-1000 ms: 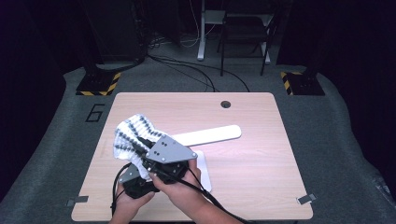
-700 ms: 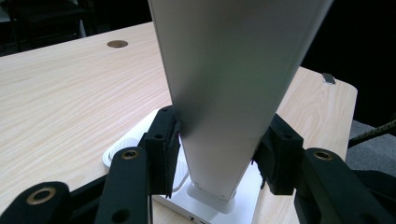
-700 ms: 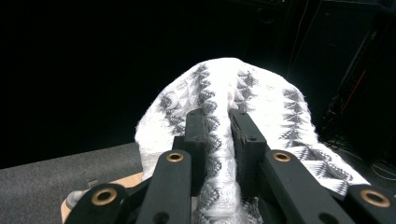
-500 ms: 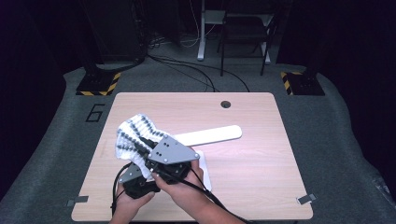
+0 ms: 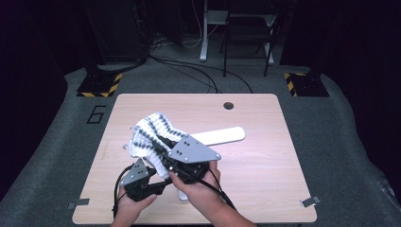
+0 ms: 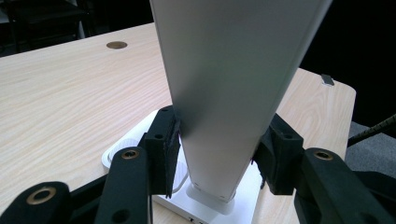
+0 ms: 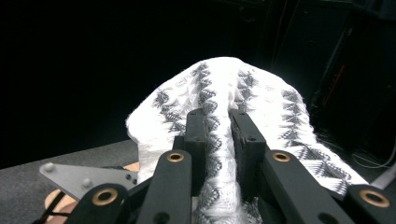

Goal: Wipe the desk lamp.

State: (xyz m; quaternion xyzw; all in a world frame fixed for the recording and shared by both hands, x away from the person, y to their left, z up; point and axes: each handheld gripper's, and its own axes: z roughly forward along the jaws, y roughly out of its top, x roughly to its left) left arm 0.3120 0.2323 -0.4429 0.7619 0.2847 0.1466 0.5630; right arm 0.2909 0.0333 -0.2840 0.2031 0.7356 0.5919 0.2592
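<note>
A white cloth with black patterned stripes (image 5: 147, 131) is pinched in my right gripper (image 5: 163, 150), which holds it bunched above the table's left half. The fabric drapes over both jaws in the right gripper view, where the right gripper (image 7: 223, 126) is shut on the cloth (image 7: 261, 88). A flat white post (image 6: 233, 70) rises from a white base (image 6: 140, 140), and my left gripper (image 6: 219, 135) is clamped on its lower end, one jaw on each side. In the high view the left gripper (image 5: 150, 185) sits low beside the base (image 5: 182, 195), and the post (image 5: 220, 136) points right.
The wooden table (image 5: 265, 189) has a round cable hole (image 5: 229, 105) near its far edge. Dark floor with cables and yellow-black striped stand feet (image 5: 97, 87) lies beyond. Bare tabletop stretches to the right of both hands.
My right gripper has shifted slightly to the right, carrying the cloth with it. The left gripper and the post have stayed put.
</note>
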